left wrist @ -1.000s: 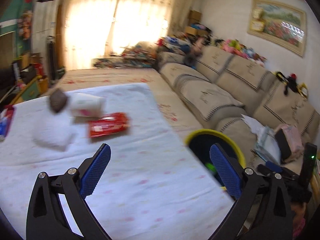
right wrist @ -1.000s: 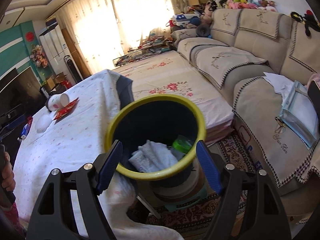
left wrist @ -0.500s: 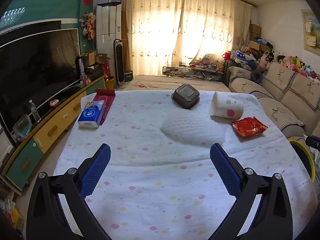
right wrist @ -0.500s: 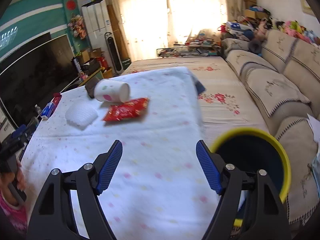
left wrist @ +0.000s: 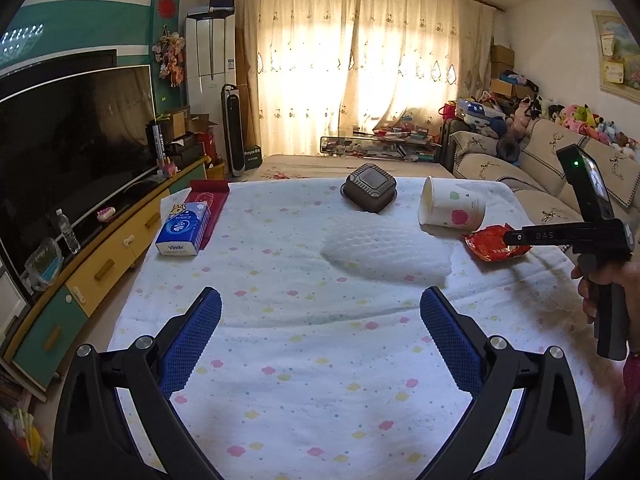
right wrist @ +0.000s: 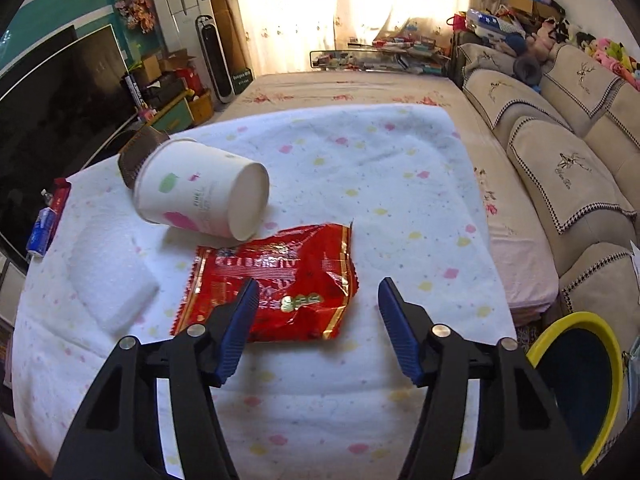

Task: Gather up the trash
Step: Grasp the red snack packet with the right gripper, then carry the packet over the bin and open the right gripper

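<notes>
A: Your right claw (right wrist: 314, 322) had swung from the bin (right wrist: 576, 384) to the red wrapper (right wrist: 276, 284), jaws apart, narrowing, gripping nothing.

B: So you were starting another pickup; left claw (left wrist: 320, 336) stayed open.

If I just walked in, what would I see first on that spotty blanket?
Probably the shiny red snack wrapper, lying flat right in front of the right gripper, whose blue jaws have just been closing but are not gripping it yet. Just behind it a white paper cup with pink and green spots lies tipped on its side. The yellow-rimmed bin waits off the blanket's edge, at the lower right.
</notes>
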`<state>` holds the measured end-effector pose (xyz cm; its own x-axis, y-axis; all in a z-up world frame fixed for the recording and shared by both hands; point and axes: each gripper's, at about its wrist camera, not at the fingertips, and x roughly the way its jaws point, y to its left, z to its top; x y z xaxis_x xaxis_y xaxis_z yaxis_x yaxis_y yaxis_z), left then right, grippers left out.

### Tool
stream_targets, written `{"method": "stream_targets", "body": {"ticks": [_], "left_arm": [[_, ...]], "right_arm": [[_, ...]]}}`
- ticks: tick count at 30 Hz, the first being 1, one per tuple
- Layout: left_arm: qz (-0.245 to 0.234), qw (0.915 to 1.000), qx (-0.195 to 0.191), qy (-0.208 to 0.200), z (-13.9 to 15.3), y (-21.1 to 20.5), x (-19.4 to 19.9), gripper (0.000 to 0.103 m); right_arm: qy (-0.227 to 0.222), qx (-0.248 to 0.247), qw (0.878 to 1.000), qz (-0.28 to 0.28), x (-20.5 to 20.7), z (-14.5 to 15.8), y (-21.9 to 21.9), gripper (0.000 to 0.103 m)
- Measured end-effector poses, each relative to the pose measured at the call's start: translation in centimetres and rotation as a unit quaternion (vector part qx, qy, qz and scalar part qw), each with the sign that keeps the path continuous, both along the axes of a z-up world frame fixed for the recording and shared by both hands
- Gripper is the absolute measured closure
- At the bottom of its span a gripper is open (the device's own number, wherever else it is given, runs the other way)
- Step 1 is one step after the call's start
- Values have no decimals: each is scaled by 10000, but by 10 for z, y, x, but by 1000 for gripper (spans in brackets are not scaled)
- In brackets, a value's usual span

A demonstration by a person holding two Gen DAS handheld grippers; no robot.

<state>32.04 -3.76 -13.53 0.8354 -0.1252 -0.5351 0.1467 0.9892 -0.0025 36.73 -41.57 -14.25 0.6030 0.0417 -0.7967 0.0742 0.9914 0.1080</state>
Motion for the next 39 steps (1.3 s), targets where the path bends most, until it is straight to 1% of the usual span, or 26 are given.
{"method": "stream_targets", "body": {"ticks": [3, 4, 9, 11, 12, 13, 15, 20, 24, 30, 36, 39], "left_arm": [[-37, 9999, -48, 94, -2, -1, 2, 5], [-34, 9999, -52, 104, -3, 0, 3, 5], [-24, 9999, -63, 133, -5, 0, 3, 5], [-28, 9999, -57, 153, -6, 0, 4, 5], [-32, 9999, -53, 160, -7, -1, 4, 5], [-36, 9998, -44, 170, -7, -1, 5, 5], [-44, 9998, -35, 173, -8, -1, 5, 5], [-46, 9998, 0, 189, -9, -2, 5, 5], [-54, 9997, -6, 220, -10, -2, 6, 5], [-53, 9998, -19, 214, -10, -2, 6, 5], [-57, 9998, -25, 207, -10, -3, 6, 5], [-69, 9998, -23, 181, -11, -3, 5, 5]], "right_arm": [[43, 23, 10000, 30, 2, -5, 1, 47], [57, 44, 10000, 44, 3, -6, 2, 50], [70, 76, 9999, 80, 3, -8, 3, 58], [64, 63, 9999, 83, 4, -8, 4, 69], [54, 55, 9999, 66, 3, -8, 3, 72], [50, 61, 10000, 60, 4, -8, 2, 75], [28, 90, 9999, 51, 4, -8, 1, 77], [-40, 106, 9999, 39, -1, -5, -1, 89], [-108, 175, 9998, -14, -12, 1, -5, 92], [-257, 295, 9991, -131, -38, 13, -18, 92], [-532, 247, 9978, -309, -77, 31, -39, 92], [-657, 182, 9964, -499, -103, 39, -62, 92]]}}
